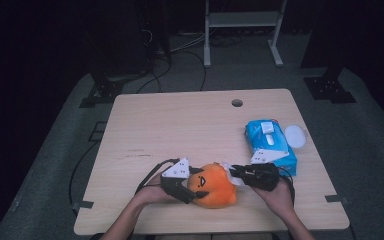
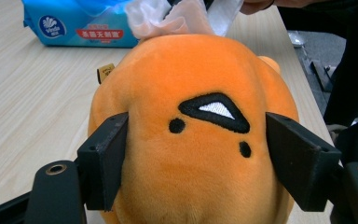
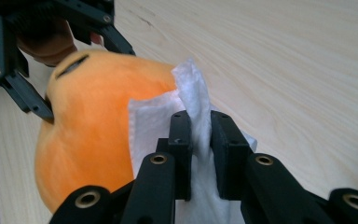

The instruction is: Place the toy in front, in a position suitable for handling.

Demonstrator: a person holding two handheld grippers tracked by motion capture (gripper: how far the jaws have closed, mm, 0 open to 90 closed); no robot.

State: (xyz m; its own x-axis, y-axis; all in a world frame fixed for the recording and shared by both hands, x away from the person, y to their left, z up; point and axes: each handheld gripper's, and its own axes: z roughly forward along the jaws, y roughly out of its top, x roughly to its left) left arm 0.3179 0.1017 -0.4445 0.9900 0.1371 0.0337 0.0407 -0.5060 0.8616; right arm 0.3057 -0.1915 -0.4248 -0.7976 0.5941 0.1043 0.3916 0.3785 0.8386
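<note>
While the left gripper (image 1: 196,186) clamps the orange plush toy (image 1: 214,186), a wipe (image 3: 193,116) meets it.
The right gripper (image 3: 200,135) pinches that wipe, jaws nearly closed.

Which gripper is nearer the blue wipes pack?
Right. The right gripper, shut on a white wipe, sits just beside the pack; the left gripper clamps the orange plush farther away.

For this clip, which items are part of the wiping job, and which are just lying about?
In use:
- orange plush toy, clamped by the left gripper
- white wipe, pinched in the right gripper and pressed on the toy

Lying about:
- blue wipes pack
- white round lid beside the pack
</note>
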